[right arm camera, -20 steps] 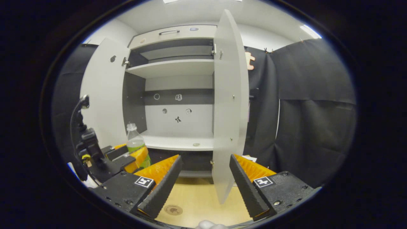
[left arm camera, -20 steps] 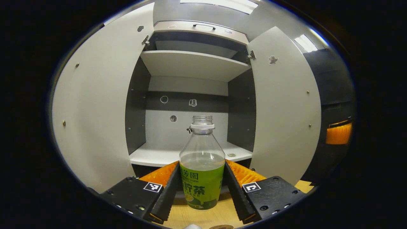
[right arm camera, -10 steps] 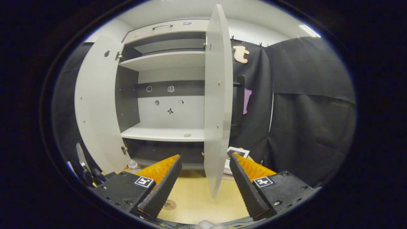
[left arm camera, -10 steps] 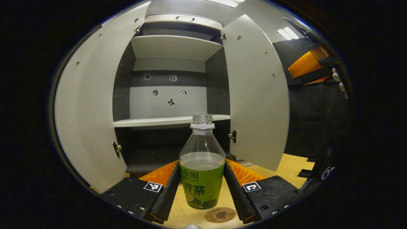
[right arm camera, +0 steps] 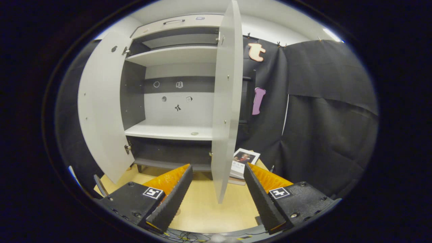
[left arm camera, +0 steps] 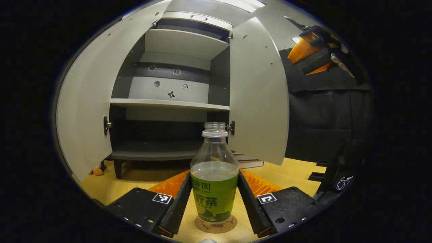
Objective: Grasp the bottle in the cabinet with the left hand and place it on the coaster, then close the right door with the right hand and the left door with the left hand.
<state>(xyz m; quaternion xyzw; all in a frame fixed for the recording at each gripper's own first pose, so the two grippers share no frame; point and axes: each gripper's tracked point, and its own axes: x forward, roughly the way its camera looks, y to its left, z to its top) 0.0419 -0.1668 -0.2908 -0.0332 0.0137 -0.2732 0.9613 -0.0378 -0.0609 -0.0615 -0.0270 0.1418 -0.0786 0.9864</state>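
Observation:
A clear, uncapped bottle (left arm camera: 214, 189) with a green label stands upright between my left gripper's (left arm camera: 213, 175) fingers, which press on its label from both sides. Its base sits on the round cork coaster (left arm camera: 216, 225) on the wooden table. Behind it the white cabinet (left arm camera: 168, 104) stands with its left door (left arm camera: 84, 101) and right door (left arm camera: 260, 94) swung open. My right gripper (right arm camera: 217, 167) is open with nothing between its fingers, and faces the right door (right arm camera: 224, 101) edge-on, a little short of it. In the left gripper view the right gripper (left arm camera: 308, 54) hangs high at the right.
A book (right arm camera: 243, 158) lies on the table at the foot of the right door. The left door (right arm camera: 101, 101) stands wide open. A small disc (right arm camera: 194, 133) lies on the cabinet's shelf. Black cloth walls the right side. A small orange thing (left arm camera: 98, 171) lies by the cabinet's leg.
My left gripper has come down from shelf height with the bottle, and the coaster now lies under the bottle's base. The right gripper shifted slightly; the right door's edge stays before it.

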